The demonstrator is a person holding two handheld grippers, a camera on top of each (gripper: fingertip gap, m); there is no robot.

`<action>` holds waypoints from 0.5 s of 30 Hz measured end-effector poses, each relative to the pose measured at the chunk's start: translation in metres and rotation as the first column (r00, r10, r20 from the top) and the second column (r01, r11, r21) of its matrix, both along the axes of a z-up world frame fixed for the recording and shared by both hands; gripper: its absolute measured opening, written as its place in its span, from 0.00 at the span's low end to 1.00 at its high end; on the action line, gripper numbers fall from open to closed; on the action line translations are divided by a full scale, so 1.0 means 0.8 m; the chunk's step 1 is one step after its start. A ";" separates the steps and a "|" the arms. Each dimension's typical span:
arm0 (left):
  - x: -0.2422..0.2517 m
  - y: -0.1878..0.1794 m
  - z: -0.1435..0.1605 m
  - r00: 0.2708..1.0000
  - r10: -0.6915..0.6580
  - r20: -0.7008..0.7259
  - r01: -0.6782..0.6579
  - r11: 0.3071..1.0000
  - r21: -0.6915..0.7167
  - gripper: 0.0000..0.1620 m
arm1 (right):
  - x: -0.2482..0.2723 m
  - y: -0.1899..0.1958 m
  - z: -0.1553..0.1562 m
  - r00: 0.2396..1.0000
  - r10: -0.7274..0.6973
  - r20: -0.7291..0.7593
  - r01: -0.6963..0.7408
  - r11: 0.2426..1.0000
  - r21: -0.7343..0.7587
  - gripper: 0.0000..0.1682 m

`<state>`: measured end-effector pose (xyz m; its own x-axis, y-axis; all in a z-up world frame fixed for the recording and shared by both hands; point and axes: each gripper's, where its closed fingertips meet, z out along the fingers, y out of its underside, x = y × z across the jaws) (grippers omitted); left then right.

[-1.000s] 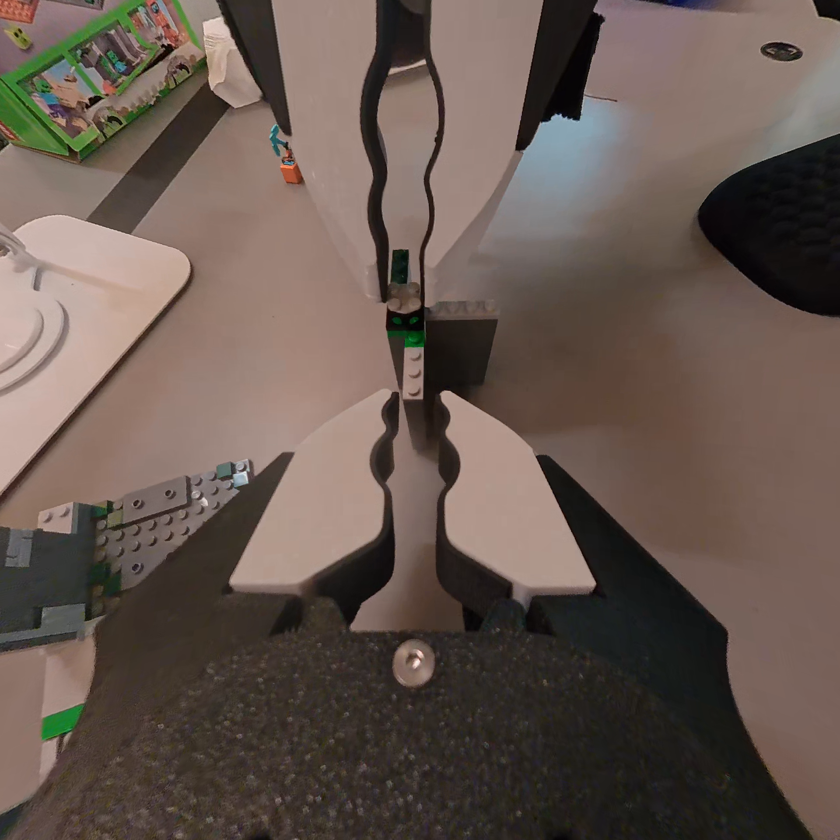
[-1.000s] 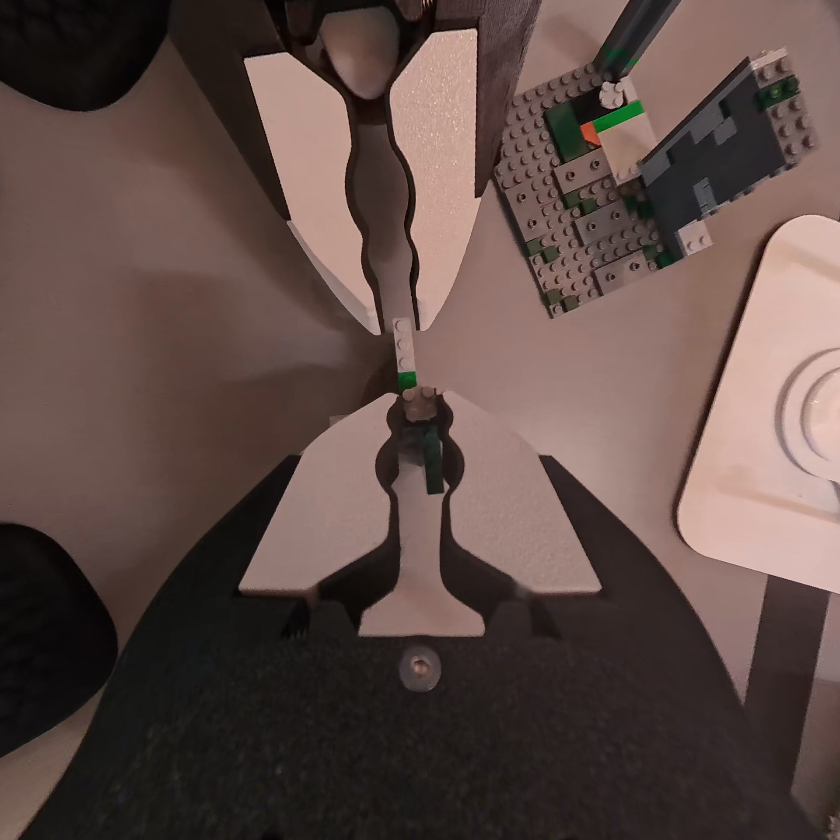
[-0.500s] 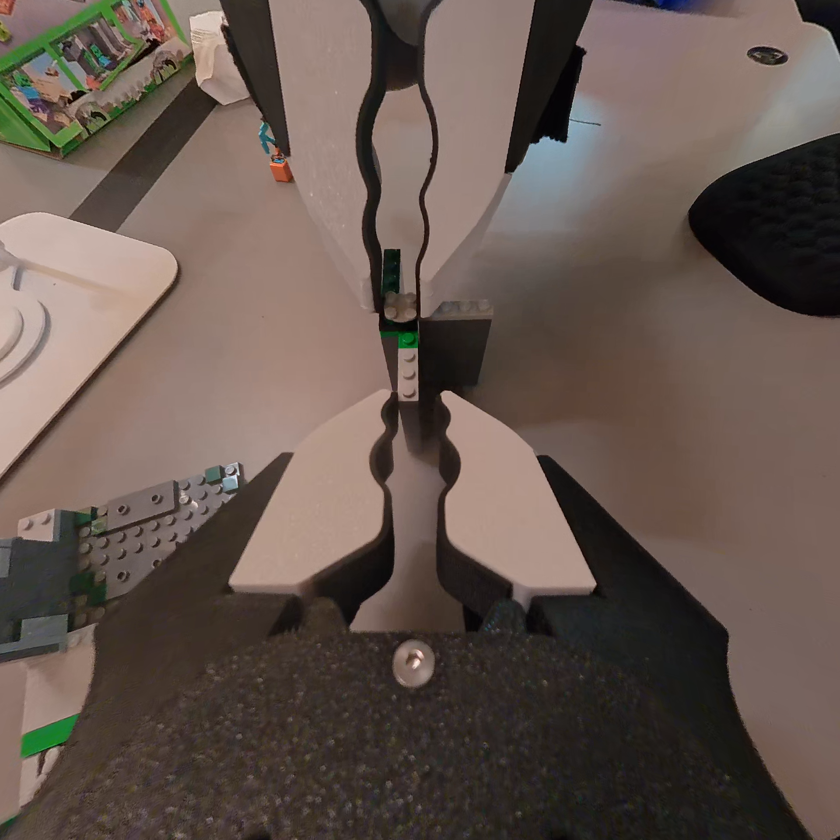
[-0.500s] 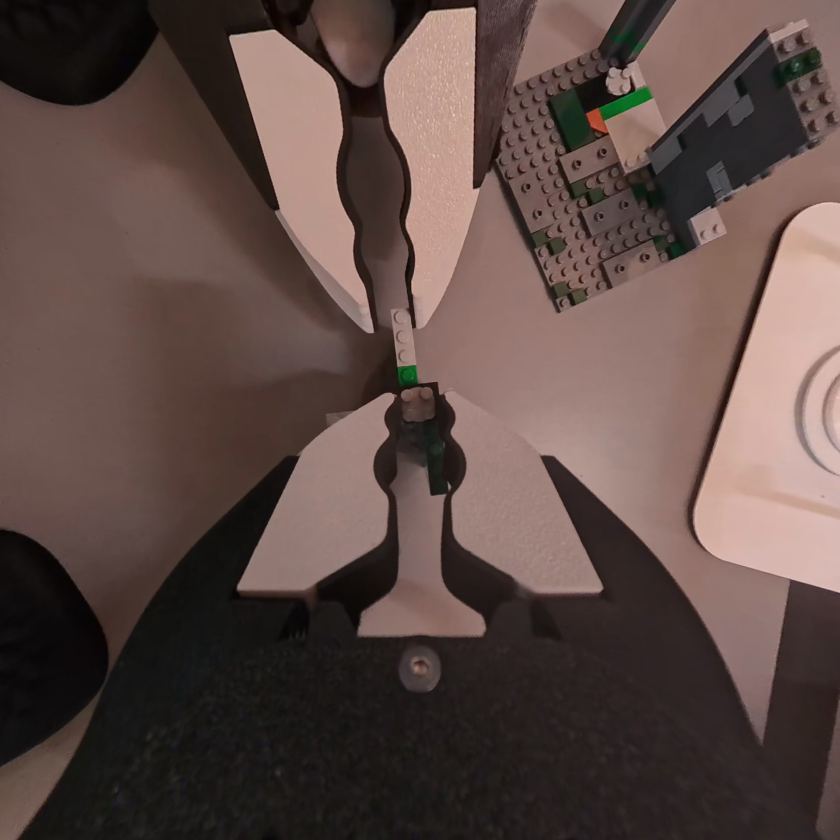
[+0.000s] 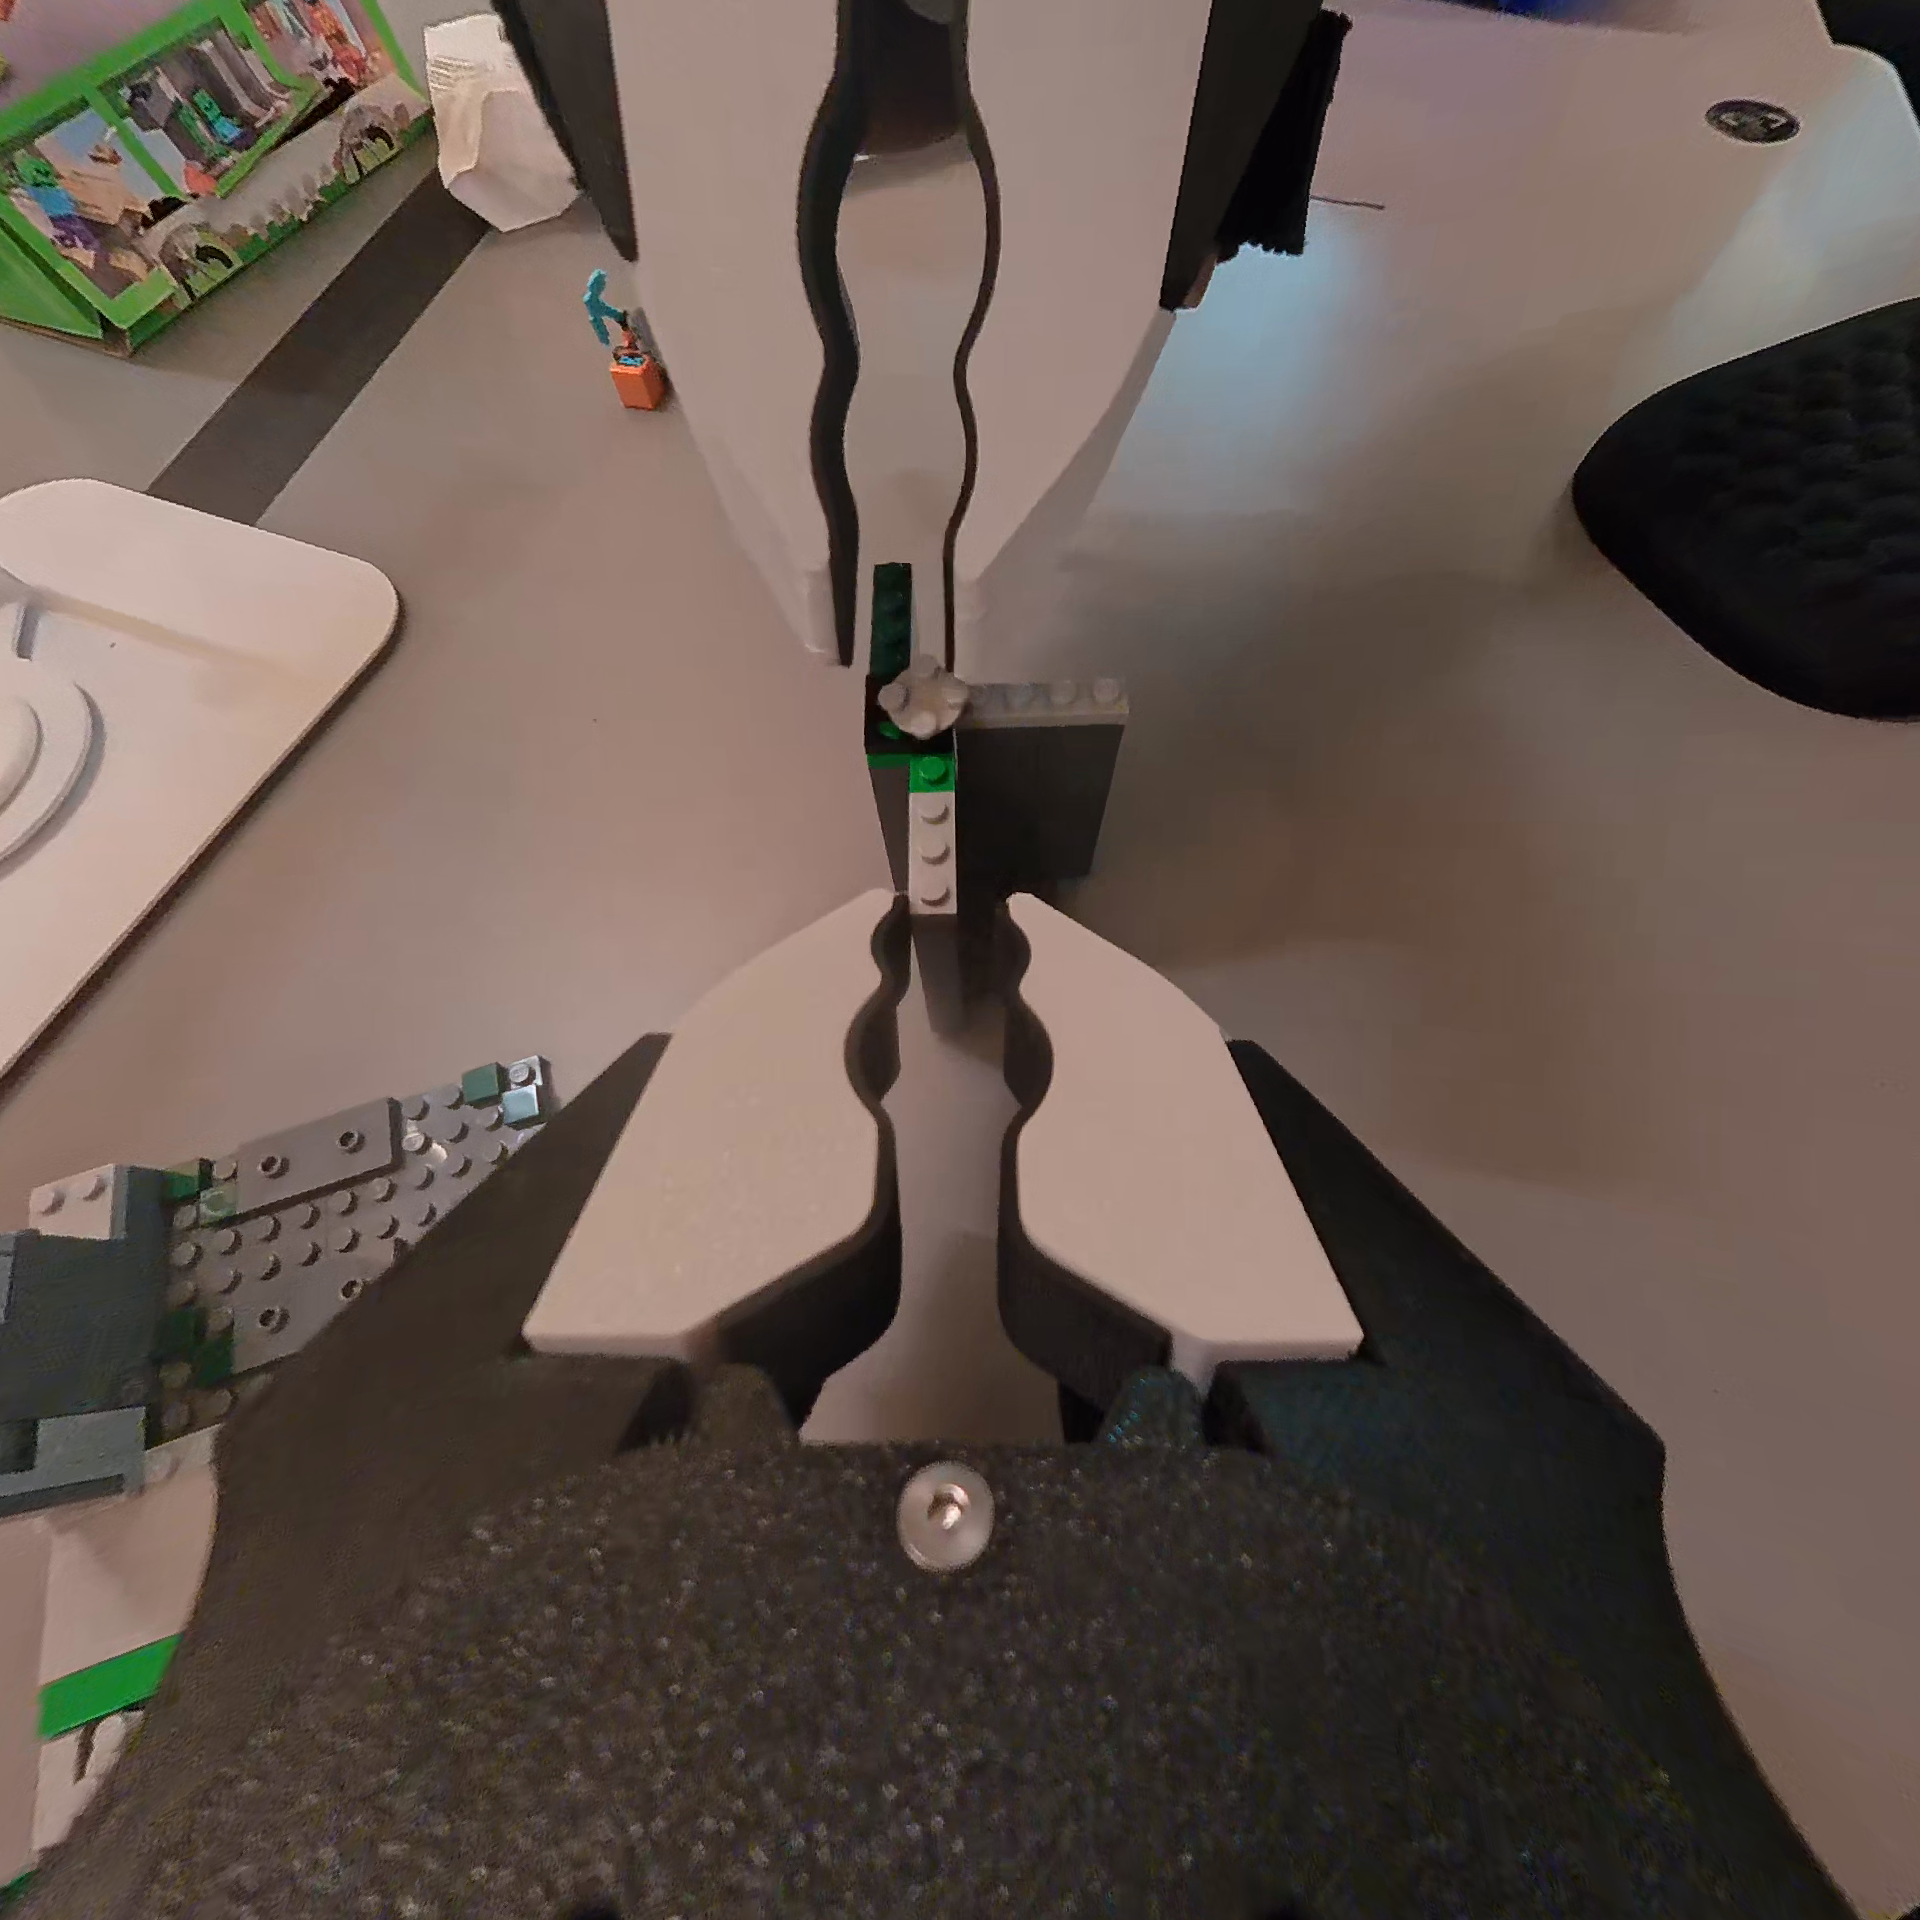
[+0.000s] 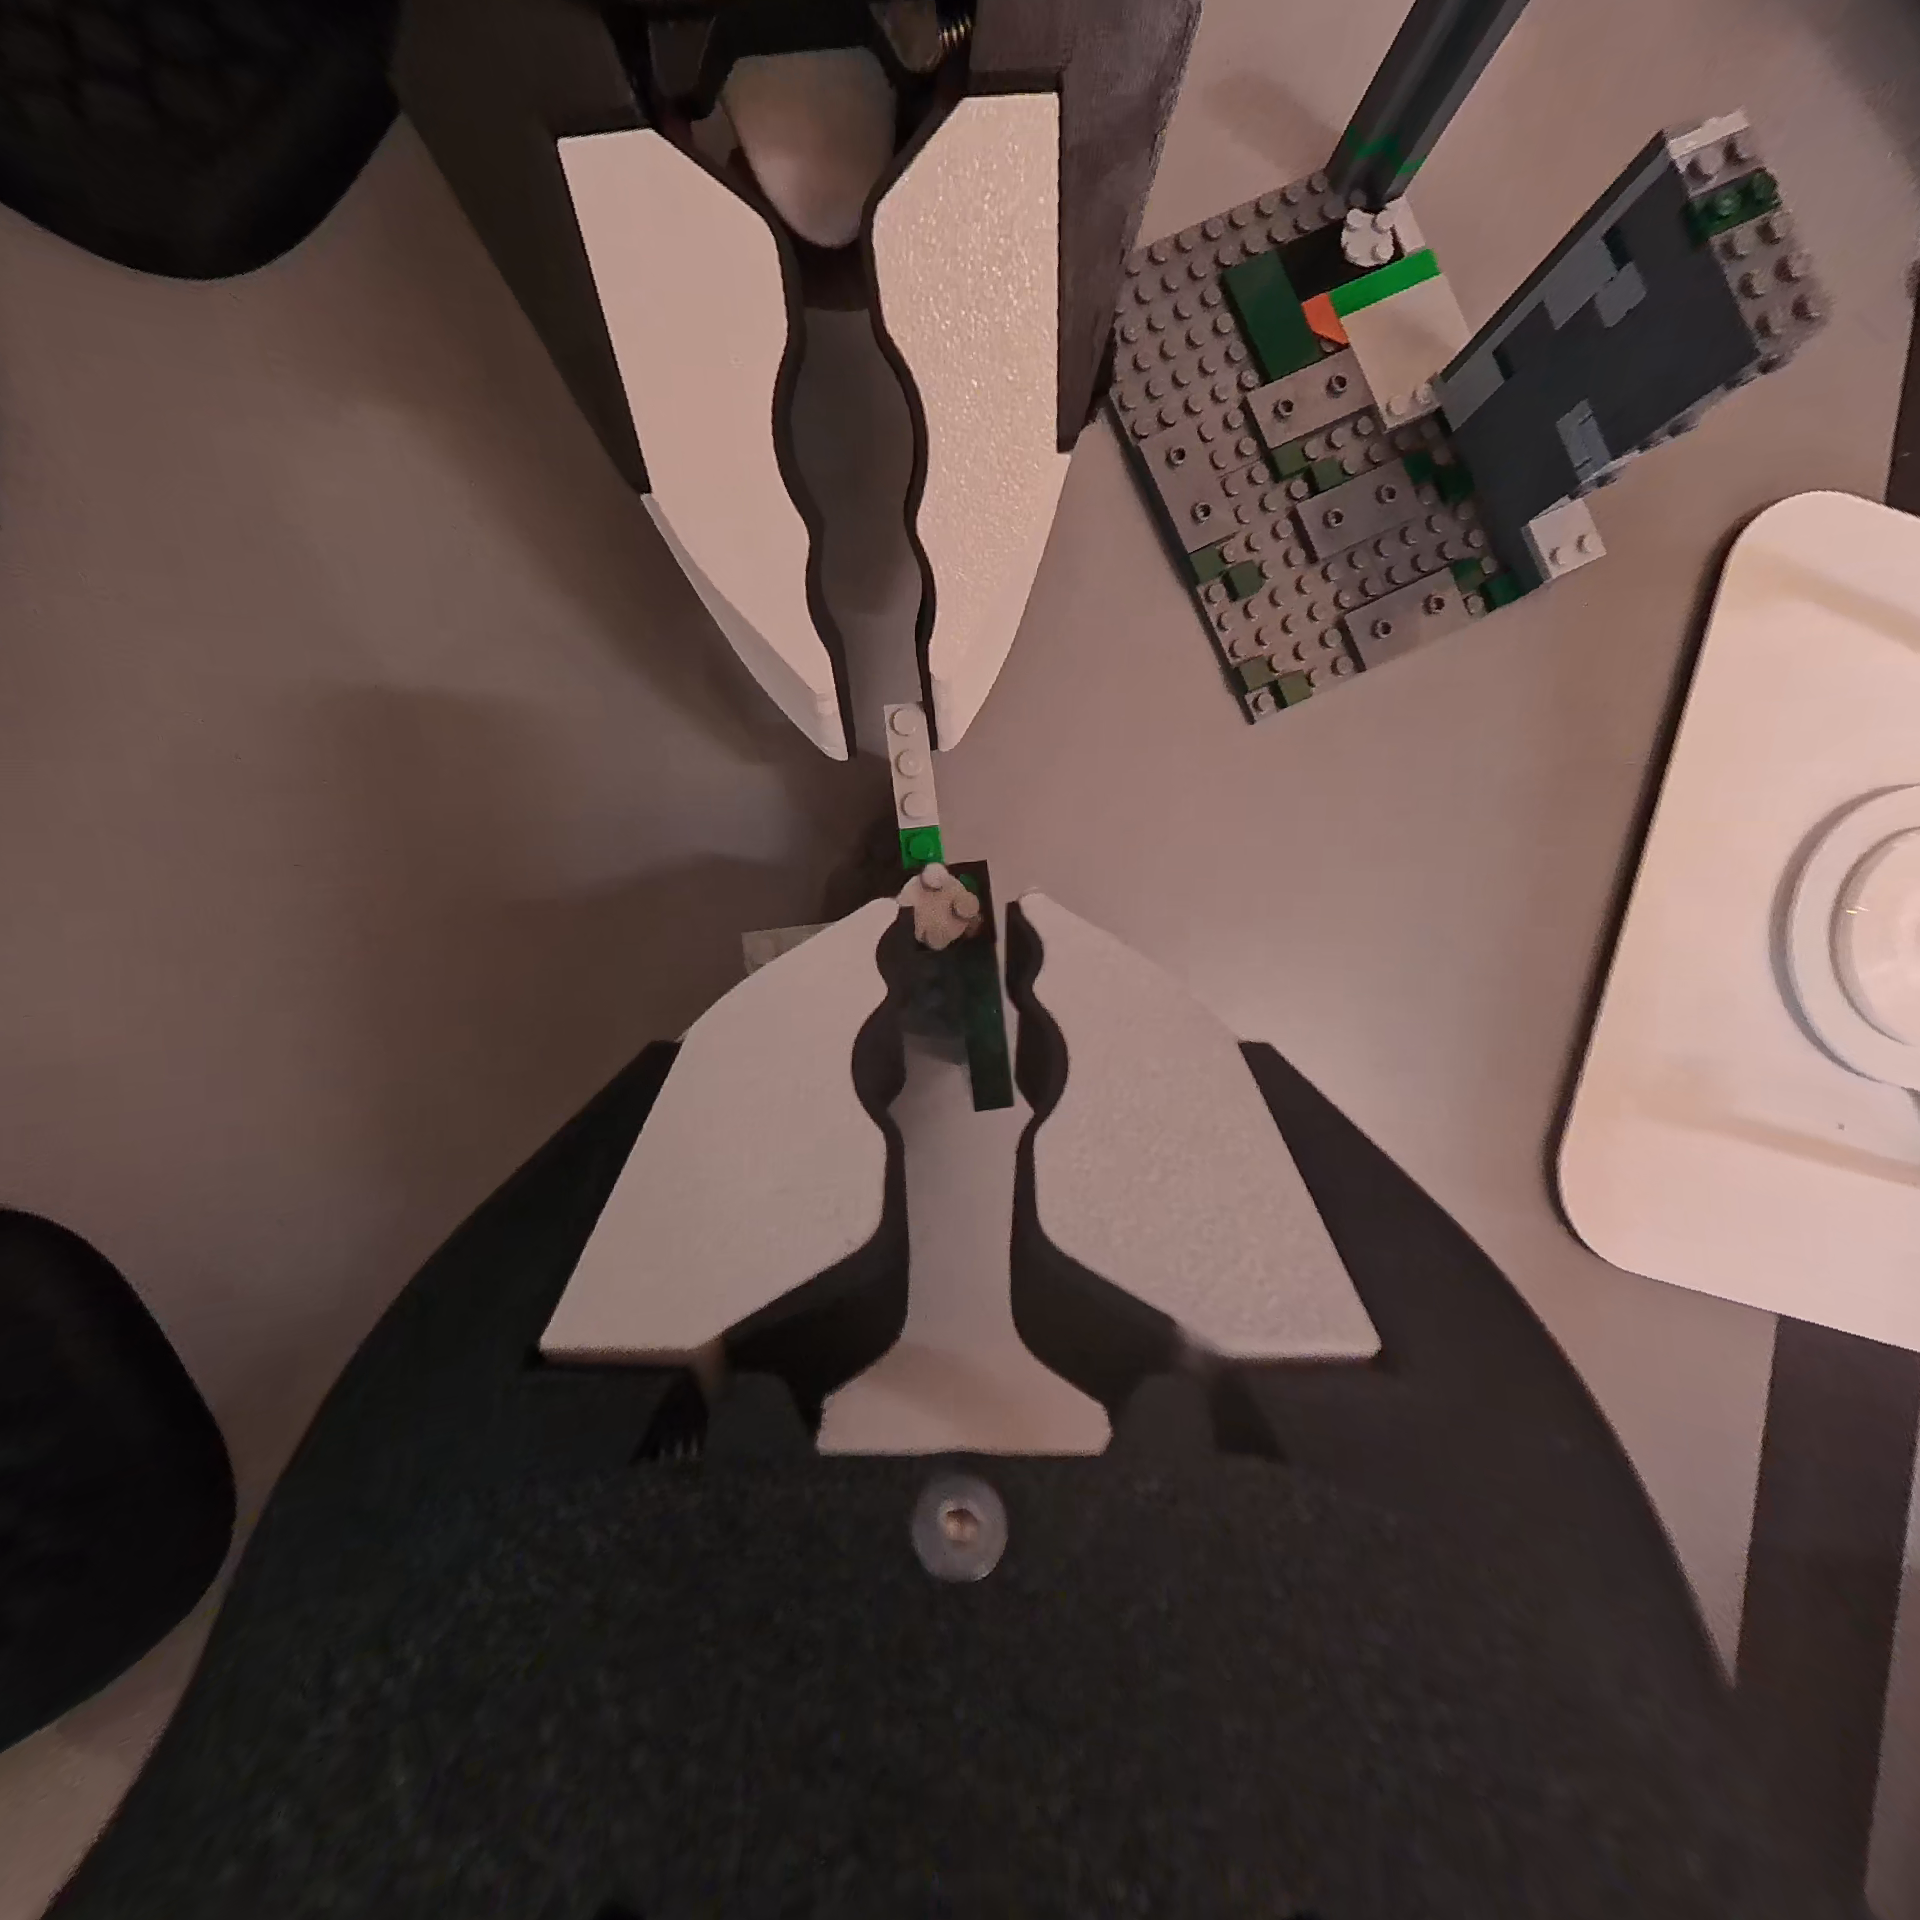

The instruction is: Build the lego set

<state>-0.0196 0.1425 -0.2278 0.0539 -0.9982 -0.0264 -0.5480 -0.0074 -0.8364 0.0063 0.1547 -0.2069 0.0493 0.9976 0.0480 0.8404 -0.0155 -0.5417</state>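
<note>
Grey baseplate build (image 6: 1340,488) is only partly done I'd say: the floor is tiled in grey and green and one dark wall (image 6: 1600,374) is up along its edge, but most of the studs are bare. Well away from the baseplate, both grippers meet over a skinny sub-assembly (image 5: 920,790) of white, green and black bits with a small grey round piece on it. Left gripper (image 5: 948,914) has its jaws pinching the white end; right gripper (image 6: 951,920) is clamped on the dark green end. Looks mid-join to me, so this chunk isn't on the baseplate yet. Set box (image 5: 156,177) sits far from it too.
</note>
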 end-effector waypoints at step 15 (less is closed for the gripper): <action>-0.001 -0.001 -0.002 1.000 -0.006 -0.003 0.006 1.000 -0.005 0.09 | -0.001 -0.003 -0.006 1.000 0.022 0.020 -0.022 1.000 -0.003 0.03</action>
<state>-0.0201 0.1419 -0.2293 0.0482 -0.9986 -0.0213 -0.5508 -0.0088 -0.8346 0.0056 0.1522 -0.2119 0.0260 0.9986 0.0464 0.8514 0.0022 -0.5245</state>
